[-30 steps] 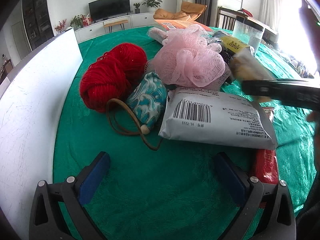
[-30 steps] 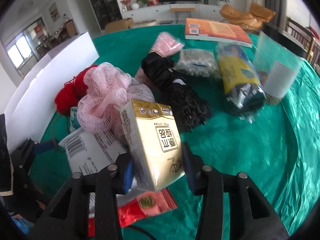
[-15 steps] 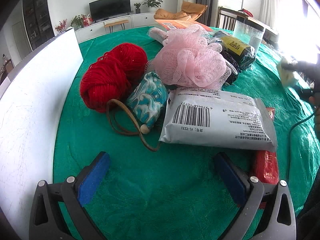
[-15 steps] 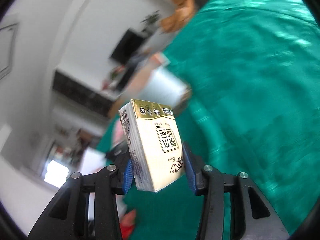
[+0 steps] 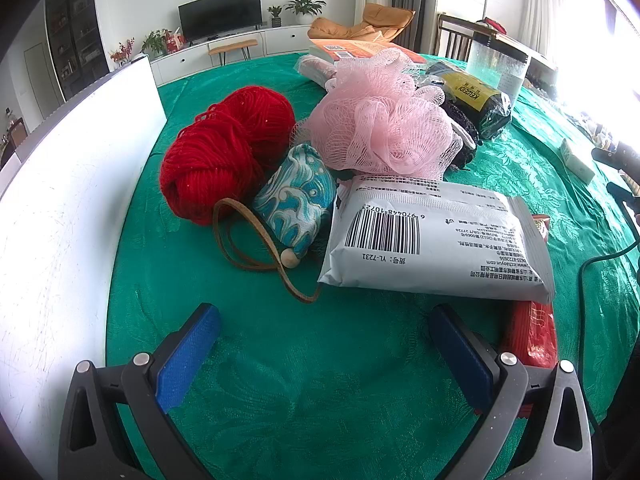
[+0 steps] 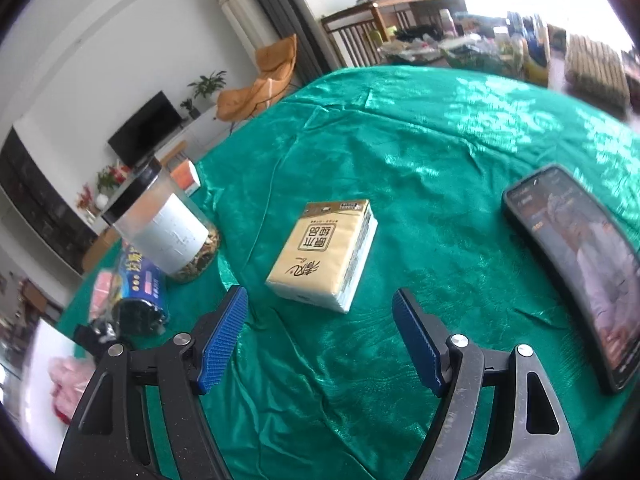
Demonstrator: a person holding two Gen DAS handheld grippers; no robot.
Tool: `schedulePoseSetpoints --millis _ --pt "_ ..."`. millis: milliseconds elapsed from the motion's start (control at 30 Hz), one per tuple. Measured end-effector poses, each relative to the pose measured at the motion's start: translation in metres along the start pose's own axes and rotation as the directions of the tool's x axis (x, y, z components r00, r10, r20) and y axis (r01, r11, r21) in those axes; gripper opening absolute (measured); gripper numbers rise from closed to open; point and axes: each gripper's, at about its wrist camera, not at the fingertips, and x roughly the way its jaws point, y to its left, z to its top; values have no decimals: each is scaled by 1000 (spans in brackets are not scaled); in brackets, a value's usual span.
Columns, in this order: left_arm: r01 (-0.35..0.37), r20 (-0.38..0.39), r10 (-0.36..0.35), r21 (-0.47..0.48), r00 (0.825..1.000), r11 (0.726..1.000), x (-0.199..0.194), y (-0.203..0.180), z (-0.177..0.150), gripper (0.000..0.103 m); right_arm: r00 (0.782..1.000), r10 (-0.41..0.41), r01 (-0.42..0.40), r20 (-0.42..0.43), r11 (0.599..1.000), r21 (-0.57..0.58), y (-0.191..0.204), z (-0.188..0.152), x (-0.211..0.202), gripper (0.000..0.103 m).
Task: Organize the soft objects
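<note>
Tissue pack (image 6: 324, 254) lying free, jar (image 6: 164, 232) and phone (image 6: 580, 256), perhaps, flanking

Black smartphone (image 6: 576, 264) lay near the green-clothed table's (image 6: 420, 128) right edge; clear black-lidded plastic jar (image 6: 168, 232) stood left; orange book (image 5: 352, 46) at far edge.

A gold tissue pack (image 6: 324, 254) lies flat on the green-clothed counter (image 6: 420, 152). Elsewhere sit a red yarn ball (image 5: 224, 148), a pink mesh pouf (image 5: 380, 128), a blue wave-patterned pouch (image 5: 296, 200) and a white soft packet (image 5: 432, 240), clustered touching.
</note>
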Motion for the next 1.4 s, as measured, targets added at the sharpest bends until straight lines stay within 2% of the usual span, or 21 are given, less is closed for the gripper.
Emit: schedulePoseSetpoints --millis 133,267,400,967,1100,1167,1233,1333,1400 --pt "0 0 0 0 1000 1000 0 0 0 103 997 -75 73 -16 994 -85 -17 -10 -10 78" --pt "0 0 0 0 1000 1000 0 0 0 103 991 -115 106 -65 986 -132 -15 -16 1 78" --pt "0 0 0 0 1000 1000 0 0 0 103 989 -112 97 -94 984 -150 -16 -18 2 78" --pt "0 -1 0 0 1000 1000 0 0 0 103 985 -146 124 -94 970 -208 -14 -17 2 81" --pt "-6 -45 5 -16 999 1000 -6 2 0 103 985 -146 124 -95 970 -210 -14 -18 3 82" --pt "17 -29 -19 -68 999 998 -24 6 2 103 985 -145 123 -95 970 -209 -14 -17 2 82" --pt "70 28 -68 -99 997 993 -50 7 10 103 985 -144 122 -94 970 -209 -14 -17 3 82" --pt "131 93 -120 -120 988 984 -80 11 41 103 988 -123 104 -95 977 -186 -18 -16 2 82" --pt "172 101 -158 -140 982 975 -84 17 76 103 991 -90 76 -96 986 -148 -23 -14 -1 82"
